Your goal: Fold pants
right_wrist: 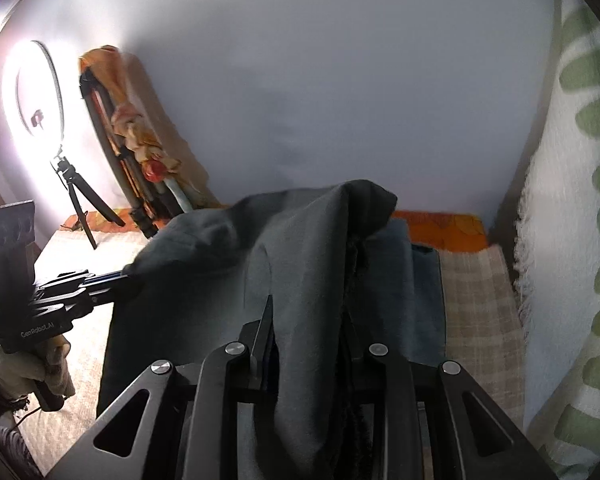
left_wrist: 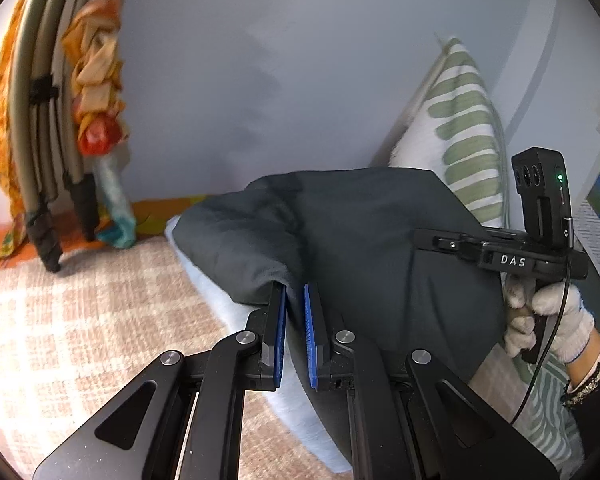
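Note:
The dark grey pants [left_wrist: 360, 232] hang lifted above the bed, stretched between both grippers. In the left wrist view my left gripper [left_wrist: 295, 292] is shut on an edge of the pants, with cloth pinched between its blue pads. My right gripper [left_wrist: 424, 238] shows at the right of that view, held by a gloved hand [left_wrist: 548, 320], its tips buried in the cloth. In the right wrist view my right gripper [right_wrist: 308, 312] is shut on a thick bunch of the pants [right_wrist: 300, 240]; its right finger is hidden by the cloth. The left gripper [right_wrist: 126, 276] grips the cloth's left edge.
A checked beige bed cover [left_wrist: 80, 320] lies below, with a light blue cloth [left_wrist: 220, 312] under the pants. A green-patterned pillow [left_wrist: 464, 132] stands against the wall at right. Tripod legs [left_wrist: 48, 200], orange cloth and a ring light [right_wrist: 40, 88] stand at left.

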`<action>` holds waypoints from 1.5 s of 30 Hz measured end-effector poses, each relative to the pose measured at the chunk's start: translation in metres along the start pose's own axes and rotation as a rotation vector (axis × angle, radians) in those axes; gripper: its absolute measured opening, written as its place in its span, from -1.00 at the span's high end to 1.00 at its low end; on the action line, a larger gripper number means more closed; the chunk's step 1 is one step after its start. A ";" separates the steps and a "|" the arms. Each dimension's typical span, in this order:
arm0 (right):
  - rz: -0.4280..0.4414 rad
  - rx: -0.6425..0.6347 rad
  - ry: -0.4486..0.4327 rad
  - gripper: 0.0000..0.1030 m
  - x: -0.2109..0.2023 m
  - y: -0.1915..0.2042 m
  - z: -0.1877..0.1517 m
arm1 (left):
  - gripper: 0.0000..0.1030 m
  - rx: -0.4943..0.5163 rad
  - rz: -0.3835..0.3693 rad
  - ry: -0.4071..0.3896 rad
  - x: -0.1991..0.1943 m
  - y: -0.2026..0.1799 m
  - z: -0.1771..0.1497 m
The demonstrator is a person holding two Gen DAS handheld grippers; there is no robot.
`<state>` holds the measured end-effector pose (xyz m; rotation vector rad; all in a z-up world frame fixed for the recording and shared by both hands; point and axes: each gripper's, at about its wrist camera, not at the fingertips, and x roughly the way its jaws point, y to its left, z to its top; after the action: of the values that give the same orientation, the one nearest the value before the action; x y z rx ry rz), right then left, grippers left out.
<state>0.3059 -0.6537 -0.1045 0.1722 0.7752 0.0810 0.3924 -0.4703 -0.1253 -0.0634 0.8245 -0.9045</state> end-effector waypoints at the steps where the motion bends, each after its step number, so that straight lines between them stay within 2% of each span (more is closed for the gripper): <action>1: -0.010 0.010 0.009 0.47 0.002 -0.005 -0.001 | 0.86 -0.005 0.008 0.010 0.001 0.002 -0.001; 4: -0.034 0.067 0.031 0.23 0.005 -0.018 -0.004 | 0.74 -0.007 0.048 0.029 0.002 0.004 -0.002; 6: -0.048 0.109 0.033 0.21 0.001 -0.025 -0.008 | 0.70 -0.004 0.066 0.021 -0.002 0.005 -0.001; 7: -0.060 0.119 0.031 0.08 -0.002 -0.027 -0.009 | 0.59 -0.003 0.078 0.018 -0.005 0.005 -0.001; 8: -0.083 0.131 0.028 -0.15 -0.004 -0.029 -0.010 | 0.49 -0.003 0.087 0.017 -0.006 0.005 -0.001; 10: -0.146 0.147 0.016 -0.41 -0.012 -0.029 -0.012 | 0.09 0.006 0.095 0.011 -0.012 0.002 -0.003; 12: -0.155 0.164 -0.013 -0.45 -0.020 -0.029 -0.016 | -0.09 0.035 0.093 0.010 -0.019 -0.003 -0.004; 13: -0.157 0.168 -0.024 -0.54 -0.024 -0.028 -0.017 | -0.18 0.052 0.102 0.008 -0.022 -0.006 -0.005; 14: -0.182 0.167 -0.037 -0.64 -0.028 -0.025 -0.019 | -0.21 0.069 0.110 0.005 -0.025 -0.010 -0.006; 19: -0.250 0.151 -0.074 -0.77 -0.044 -0.013 -0.024 | -0.50 0.131 0.123 -0.023 -0.045 -0.031 -0.011; 23: -0.303 0.136 -0.119 -0.99 -0.065 0.003 -0.029 | -0.57 0.161 0.143 -0.047 -0.061 -0.045 -0.014; 28: -0.366 0.104 -0.182 -1.00 -0.091 0.028 -0.035 | -0.58 0.182 0.152 -0.082 -0.089 -0.059 -0.022; 38: -0.353 0.086 -0.220 -1.00 -0.133 0.079 -0.048 | -0.60 0.188 0.128 -0.121 -0.145 -0.079 -0.037; 45: -0.365 0.091 -0.247 -1.00 -0.158 0.113 -0.068 | -0.60 0.157 0.160 -0.136 -0.179 -0.083 -0.053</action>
<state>0.1441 -0.5556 -0.0224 0.1216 0.5539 -0.3165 0.2405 -0.3795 -0.0224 0.0771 0.6211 -0.8019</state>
